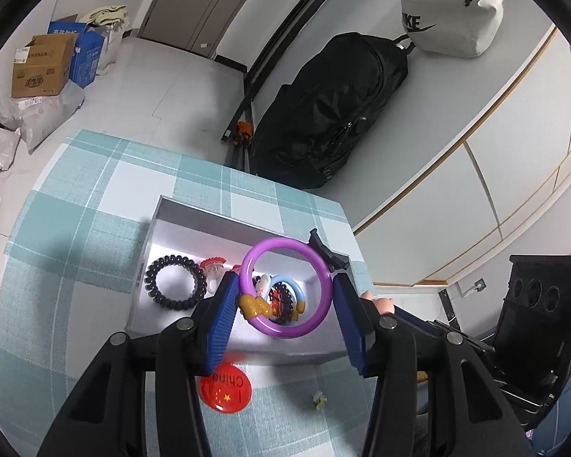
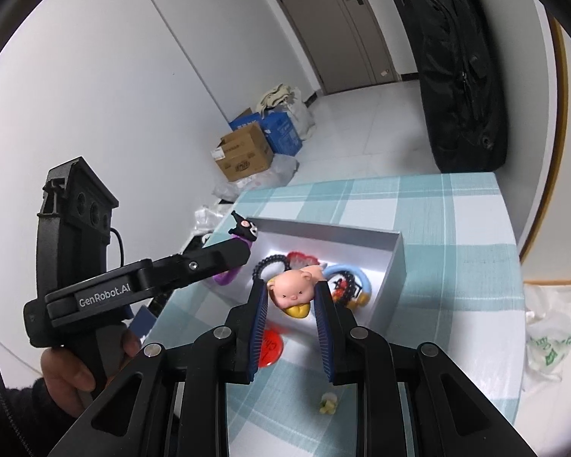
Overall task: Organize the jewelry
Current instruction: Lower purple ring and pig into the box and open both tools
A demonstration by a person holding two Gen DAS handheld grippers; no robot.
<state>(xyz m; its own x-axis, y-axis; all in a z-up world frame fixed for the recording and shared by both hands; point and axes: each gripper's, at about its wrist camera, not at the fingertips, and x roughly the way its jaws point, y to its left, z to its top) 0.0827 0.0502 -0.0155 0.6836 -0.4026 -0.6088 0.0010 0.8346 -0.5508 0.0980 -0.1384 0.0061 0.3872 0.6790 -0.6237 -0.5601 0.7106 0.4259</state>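
My left gripper (image 1: 283, 295) is shut on a purple ring bracelet (image 1: 316, 318) with a black cartoon charm (image 1: 325, 251), holding it over the white open box (image 1: 194, 215). In the box lie a black spiral hair tie (image 1: 175, 283), a red-and-clear piece (image 1: 213, 268) and a blue bracelet (image 1: 295, 285). My right gripper (image 2: 291, 293) is shut on a pink pig figure (image 2: 291, 289) above the box's near edge (image 2: 394, 266). The left gripper also shows in the right wrist view (image 2: 243, 245).
A red round badge (image 1: 226, 390) and a small pale flower piece (image 1: 318, 400) lie on the checked teal tablecloth (image 1: 76, 228) in front of the box. A black bag (image 1: 331, 114) stands beyond the table. Cardboard boxes (image 1: 43, 66) sit on the floor.
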